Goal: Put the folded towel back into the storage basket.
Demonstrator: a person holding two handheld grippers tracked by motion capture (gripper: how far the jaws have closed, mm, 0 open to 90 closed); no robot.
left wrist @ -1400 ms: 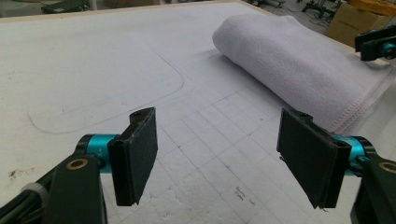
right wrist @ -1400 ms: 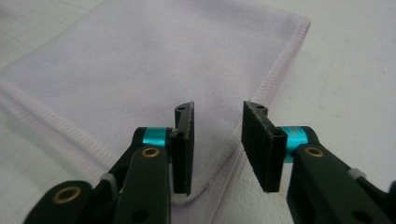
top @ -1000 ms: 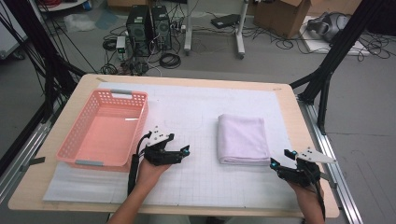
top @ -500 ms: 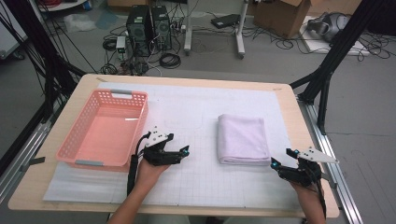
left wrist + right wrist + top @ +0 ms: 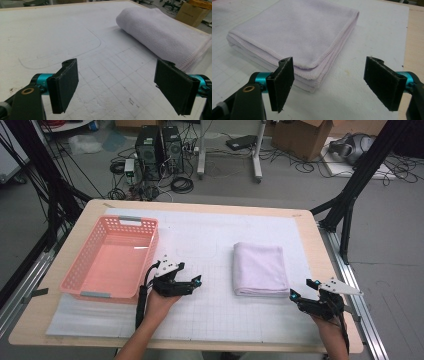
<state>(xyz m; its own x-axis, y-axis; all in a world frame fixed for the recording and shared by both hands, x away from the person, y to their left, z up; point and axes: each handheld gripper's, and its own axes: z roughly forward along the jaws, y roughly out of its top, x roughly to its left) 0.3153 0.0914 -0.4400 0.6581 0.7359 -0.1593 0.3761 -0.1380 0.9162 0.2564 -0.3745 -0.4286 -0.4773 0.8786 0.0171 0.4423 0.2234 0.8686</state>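
On the white gridded mat (image 5: 210, 310) that covered the wooden table (image 5: 327, 250), a pale lilac folded cloth towel (image 5: 259, 268) lay flat on the right half, with its stitched edges stacked in several layers. From the right gripper view, one corner of this towel (image 5: 294, 35) lay just in front of the jaws and a little toward the left jaw, and the layers of the fold were clearly visible there. The right gripper (image 5: 300, 290) was held low over the mat near the front right corner of the towel, close to it but not touching, and its two black jaws stood wide apart with nothing between them. The left gripper (image 5: 197, 280) was on the other side, well apart from the towel, between the towel and a pink plastic basket with a lattice wall (image 5: 83, 265). Its jaws were also wide apart and empty; in the left gripper view the towel (image 5: 162, 37) lay farther away on the mat (image 5: 50, 37), beyond the open space between the jaws. The basket stood on the left half of the mat, just beside the left gripper, and it held nothing that could be seen. Behind the table, on the grey floor, there were black computer cases (image 5: 160, 145), many cables and a brown cardboard box (image 5: 300, 132).
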